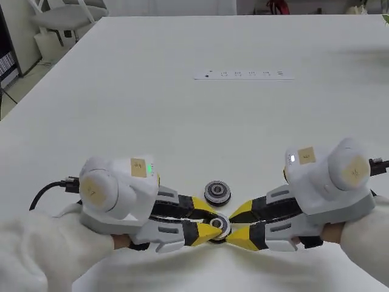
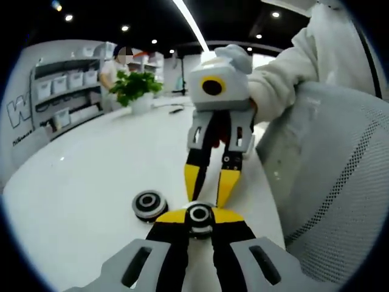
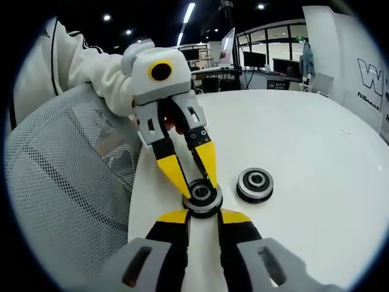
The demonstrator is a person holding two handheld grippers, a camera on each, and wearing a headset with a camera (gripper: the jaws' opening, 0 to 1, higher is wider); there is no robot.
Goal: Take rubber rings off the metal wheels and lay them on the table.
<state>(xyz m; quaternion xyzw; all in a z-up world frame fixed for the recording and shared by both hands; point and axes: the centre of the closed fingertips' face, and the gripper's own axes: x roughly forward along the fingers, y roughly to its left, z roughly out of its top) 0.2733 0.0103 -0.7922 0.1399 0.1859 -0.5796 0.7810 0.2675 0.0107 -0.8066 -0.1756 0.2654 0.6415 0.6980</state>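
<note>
A small metal wheel [image 1: 217, 226] with a black rubber ring is held just above the white table [image 1: 182, 109] near its front edge. My left gripper [image 1: 213, 225] comes in from the left and is shut on this wheel [image 2: 199, 214]. From the opposite side my right gripper [image 1: 225, 227] closes on the black ring at the wheel's rim [image 3: 202, 196]. In the left gripper view the right gripper [image 2: 208, 196] reaches down onto the wheel. In the right gripper view the left gripper [image 3: 199, 187] does the same. A second ringed wheel [image 1: 217, 191] lies flat on the table just beyond them.
A white power strip [image 1: 243, 75] lies across the middle of the table. A grey mesh chair back [image 2: 328, 170] stands close behind the table's near edge. A potted plant [image 2: 135, 86] sits at the far end, and a white chair [image 1: 61, 15] stands at the back left.
</note>
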